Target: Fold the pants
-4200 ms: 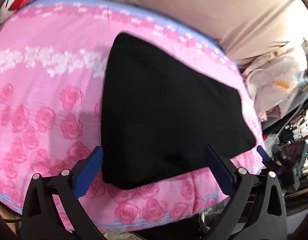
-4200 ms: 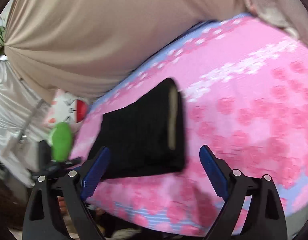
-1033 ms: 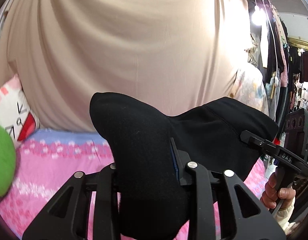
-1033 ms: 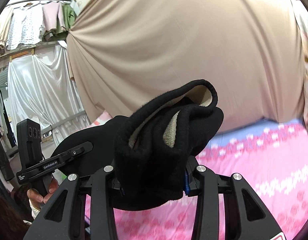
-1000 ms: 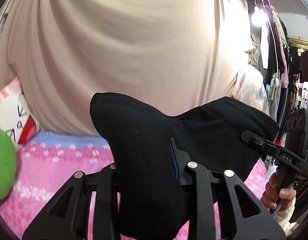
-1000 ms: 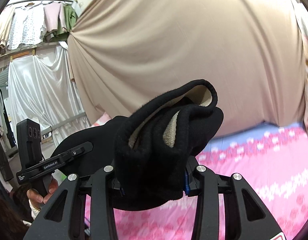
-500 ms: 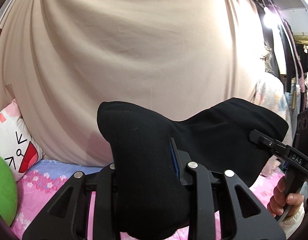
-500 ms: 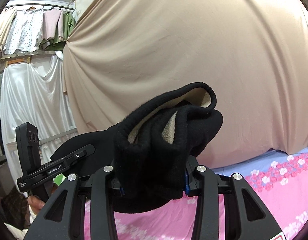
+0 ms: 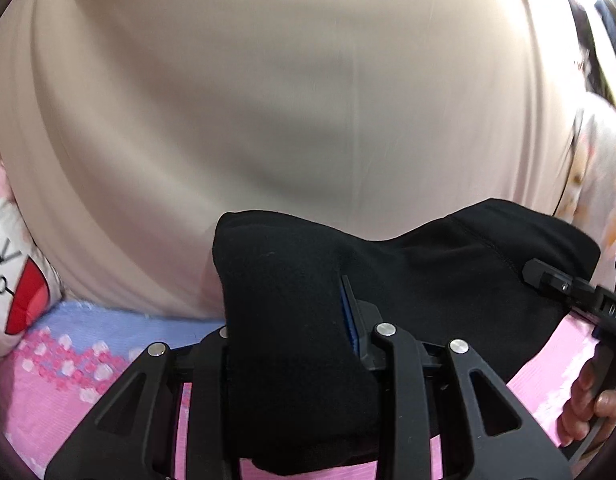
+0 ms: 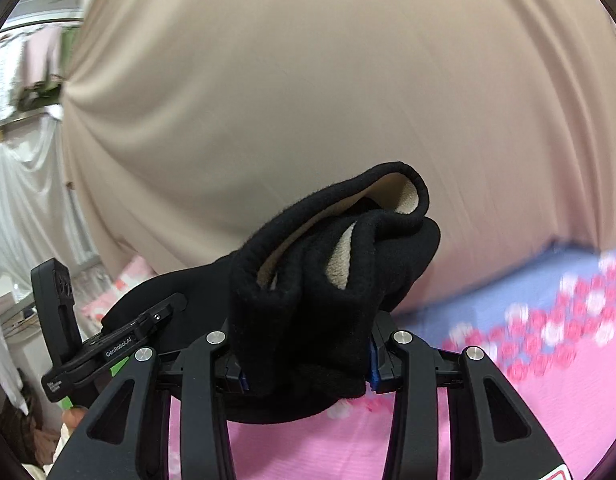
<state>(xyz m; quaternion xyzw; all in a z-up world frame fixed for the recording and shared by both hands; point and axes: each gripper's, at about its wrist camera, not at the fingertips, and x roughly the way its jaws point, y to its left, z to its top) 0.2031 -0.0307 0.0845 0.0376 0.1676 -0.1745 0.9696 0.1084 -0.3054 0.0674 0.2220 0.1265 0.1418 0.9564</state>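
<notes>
The black fleece pants point(image 9: 291, 320) with a beige lining are folded into a thick bundle and held in the air above the pink bed. My left gripper point(image 9: 295, 344) is shut on one end of the bundle. My right gripper point(image 10: 303, 356) is shut on the other end point(image 10: 328, 272), where the beige lining shows. The pants span between the two grippers. The right gripper's body point(image 9: 580, 296) shows at the right of the left wrist view, and the left gripper's body point(image 10: 107, 344) at the left of the right wrist view.
A pink rose-patterned bedspread point(image 10: 548, 380) with a blue border point(image 9: 119, 324) lies below. A beige curtain point(image 9: 308, 120) fills the background. A white cartoon pillow point(image 9: 11, 280) sits at the left. White hanging cloth point(image 10: 23, 200) is at the far left.
Both grippers, still shut on the pants, have moved with the bundle; more bedspread shows at the right of the right wrist view and the background is blurred. 4.2 s ago the pants lay flat and both grippers were open.
</notes>
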